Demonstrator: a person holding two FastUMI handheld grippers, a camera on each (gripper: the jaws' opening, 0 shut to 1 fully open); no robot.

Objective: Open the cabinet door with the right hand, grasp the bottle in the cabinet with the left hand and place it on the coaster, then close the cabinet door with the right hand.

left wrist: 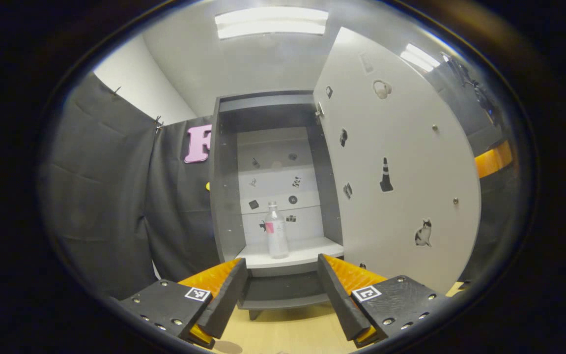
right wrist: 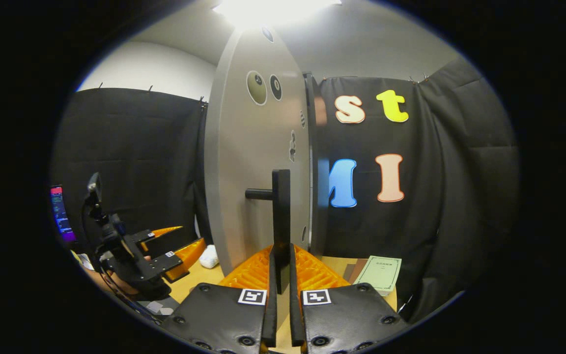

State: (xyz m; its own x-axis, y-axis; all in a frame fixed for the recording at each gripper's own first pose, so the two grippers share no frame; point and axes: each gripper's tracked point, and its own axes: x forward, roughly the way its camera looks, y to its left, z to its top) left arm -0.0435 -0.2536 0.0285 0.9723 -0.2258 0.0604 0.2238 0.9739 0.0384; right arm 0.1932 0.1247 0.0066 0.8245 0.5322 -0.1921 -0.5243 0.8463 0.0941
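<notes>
A clear plastic bottle [left wrist: 276, 231] with a pink label stands upright on the lower shelf [left wrist: 307, 253] of the grey cabinet [left wrist: 224, 196]. The cabinet door [left wrist: 401, 172] is swung wide open to the right. My left gripper [left wrist: 283, 268] is open just in front of the shelf edge, short of the bottle, with nothing between its fingers. In the right gripper view, my right gripper [right wrist: 281, 255] is shut on the bar-shaped black door handle [right wrist: 281, 211] of the cabinet door [right wrist: 258, 162]. The left gripper [right wrist: 177, 250], held by a hand, shows farther off at the lower left.
The cabinet stands on a wooden table [left wrist: 283, 329]. A green booklet [right wrist: 381, 273] lies on the table to the right of the door, and a small white object [right wrist: 209, 256] sits near the door's base. A lit screen [right wrist: 60, 214] is at the far left.
</notes>
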